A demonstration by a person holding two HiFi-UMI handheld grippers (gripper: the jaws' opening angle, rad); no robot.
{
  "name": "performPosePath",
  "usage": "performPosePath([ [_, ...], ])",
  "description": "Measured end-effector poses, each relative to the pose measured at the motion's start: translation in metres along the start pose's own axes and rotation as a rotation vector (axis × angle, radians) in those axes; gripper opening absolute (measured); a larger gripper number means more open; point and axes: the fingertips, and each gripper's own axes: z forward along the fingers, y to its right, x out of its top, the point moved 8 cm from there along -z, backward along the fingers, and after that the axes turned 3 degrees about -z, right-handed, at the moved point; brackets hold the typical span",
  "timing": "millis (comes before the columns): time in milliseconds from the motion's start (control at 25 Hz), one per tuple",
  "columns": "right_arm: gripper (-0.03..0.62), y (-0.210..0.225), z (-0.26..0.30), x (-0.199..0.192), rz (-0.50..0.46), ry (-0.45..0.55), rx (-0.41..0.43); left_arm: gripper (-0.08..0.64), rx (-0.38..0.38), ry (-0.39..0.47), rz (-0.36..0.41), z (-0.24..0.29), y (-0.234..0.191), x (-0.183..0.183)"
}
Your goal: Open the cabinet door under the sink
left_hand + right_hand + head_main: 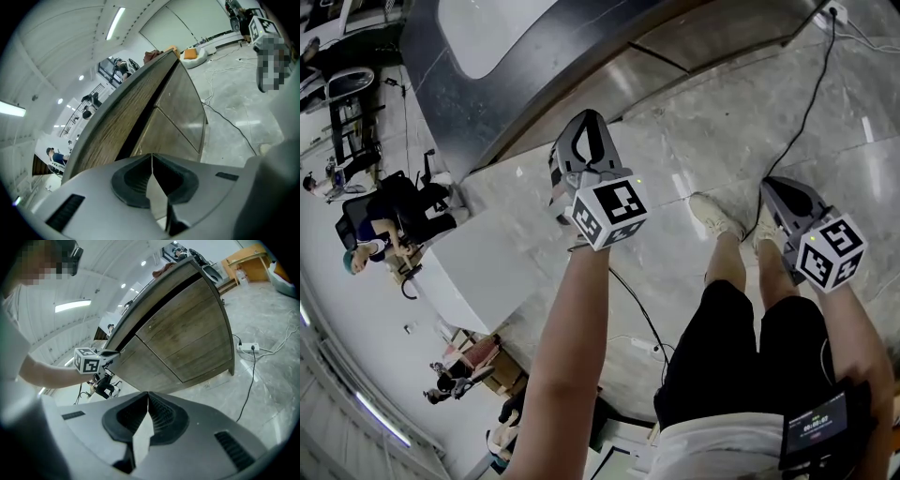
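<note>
Broadly, it's a bright open hall with desks and seated people at the head view's left, over a glossy pale-grey stone floor (712, 122) where a white power strip (247, 348) lies. On it stands the brown wood-grain cabinet (154, 366) under the dark sink top (487, 84) — its flat door (192, 338) shut, knobless. I judge it stiff, light on its hinges and too slick to pinch; the dark recess (138, 130) along its upper edge looks the place to hook. Left gripper (589, 120) and right gripper (773, 185) — both claws pressed together, empty.
</note>
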Motion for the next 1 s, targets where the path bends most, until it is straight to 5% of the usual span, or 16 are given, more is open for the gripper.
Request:
performPosePath([
  [240, 0.015, 0.007, 0.000, 0.000, 0.010, -0.013, -0.009, 0.017, 0.105, -0.073, 0.091, 0.015, -0.017, -0.005],
  [400, 0.015, 0.019, 0.005, -0.009, 0.011, -0.018, -0.019, 0.098, 0.169, -0.072, 0.148, 0.025, -0.014, -0.008],
  [600, 0.015, 0.020, 0.004, -0.015, 0.030, -0.022, -0.025, 0.138, 0.136, -0.063, 0.252, 0.033, -0.007, -0.003],
  [720, 0.015, 0.022, 0.003, -0.016, 0.049, -0.019, -0.031, 0.224, 0.104, -0.097, 0.336, 0.041, 0.002, -0.002],
  [1000, 0.015, 0.024, 0.002, -0.019, 0.098, -0.020, -0.039, 0.256, 0.167, -0.133, 0.398, 0.053, 0.006, -0.004],
])
